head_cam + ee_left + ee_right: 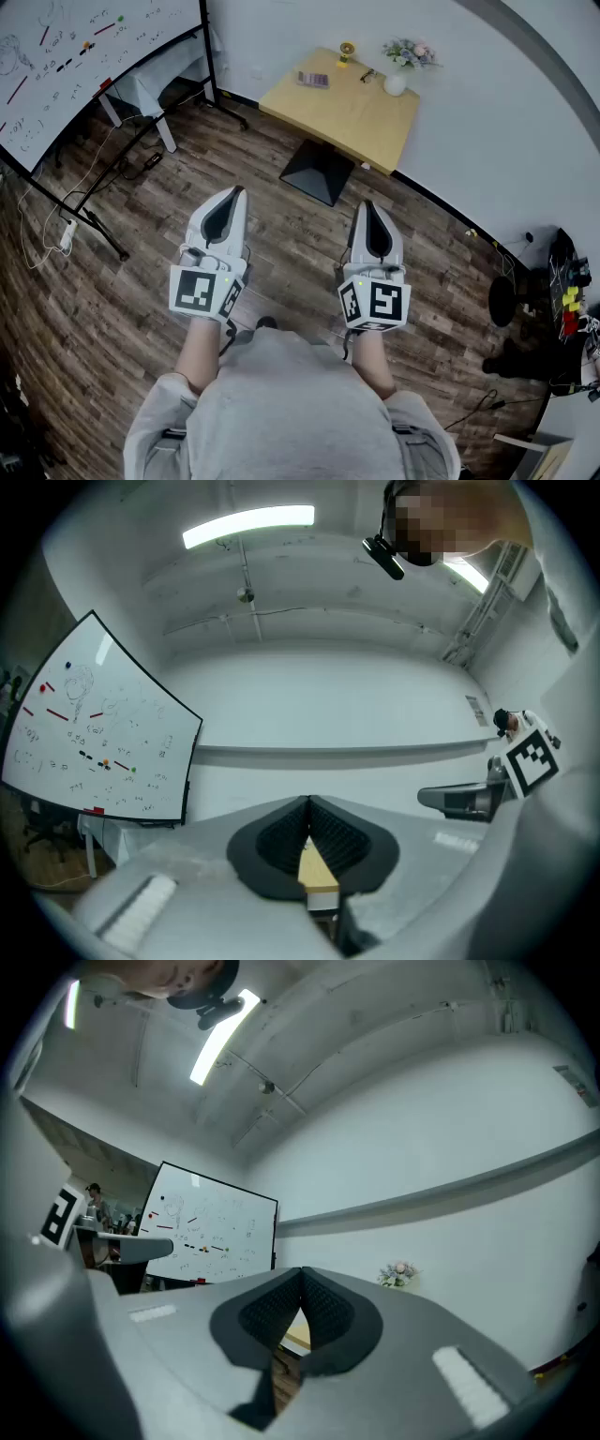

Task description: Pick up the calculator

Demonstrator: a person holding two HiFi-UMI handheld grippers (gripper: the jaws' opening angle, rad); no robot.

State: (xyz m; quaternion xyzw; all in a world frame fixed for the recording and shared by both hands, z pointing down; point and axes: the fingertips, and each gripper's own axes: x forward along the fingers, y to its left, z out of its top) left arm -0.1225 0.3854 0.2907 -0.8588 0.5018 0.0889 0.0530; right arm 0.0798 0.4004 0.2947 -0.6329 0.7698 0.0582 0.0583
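The calculator point(313, 80) is a small dark slab lying on the far left part of a light wooden table point(361, 117) against the white wall. Both grippers are held side by side in front of the person, well short of the table and above the wooden floor. My left gripper point(238, 192) is shut with nothing in it; in the left gripper view point(308, 803) its black pads meet, with a slice of the table point(317, 869) showing below them. My right gripper point(366, 204) is also shut and empty, its pads closed in the right gripper view point(302, 1275).
A small white vase point(395, 85) with flowers point(411, 52) and a small yellow object point(347, 49) stand at the table's back edge. A whiteboard point(66, 56) on a wheeled stand is at the left, with cables on the floor. Dark equipment point(553, 300) sits at the right wall.
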